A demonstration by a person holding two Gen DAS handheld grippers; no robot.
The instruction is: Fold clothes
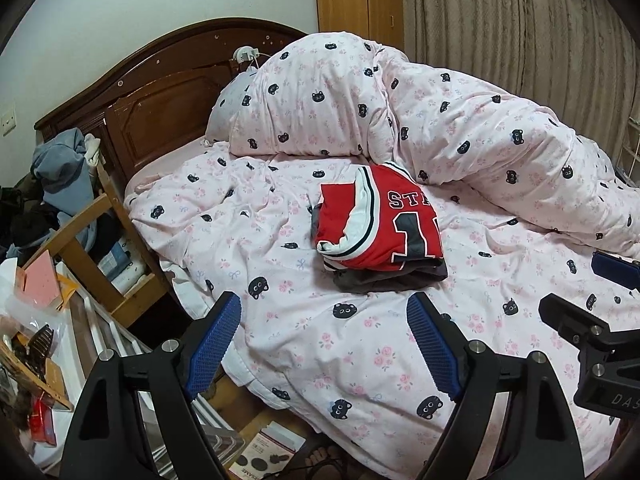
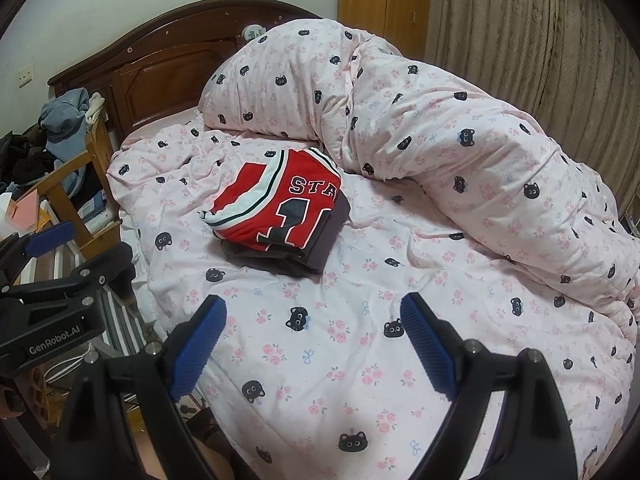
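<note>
A folded red jersey (image 1: 384,220) with white and dark trim lies on top of a folded dark grey garment (image 1: 392,278) in the middle of the bed; it also shows in the right wrist view (image 2: 280,208) over the grey garment (image 2: 288,262). My left gripper (image 1: 324,316) is open and empty, held above the bed's near edge, short of the stack. My right gripper (image 2: 312,320) is open and empty, also short of the stack. The right gripper's body shows at the right edge of the left wrist view (image 1: 592,332).
A pink cat-print sheet (image 2: 360,360) covers the bed. A bunched duvet (image 2: 440,128) lies along the back and right. A dark wooden headboard (image 1: 160,112) stands behind. A wooden chair (image 1: 92,248) piled with clothes and cluttered shelves stand left of the bed.
</note>
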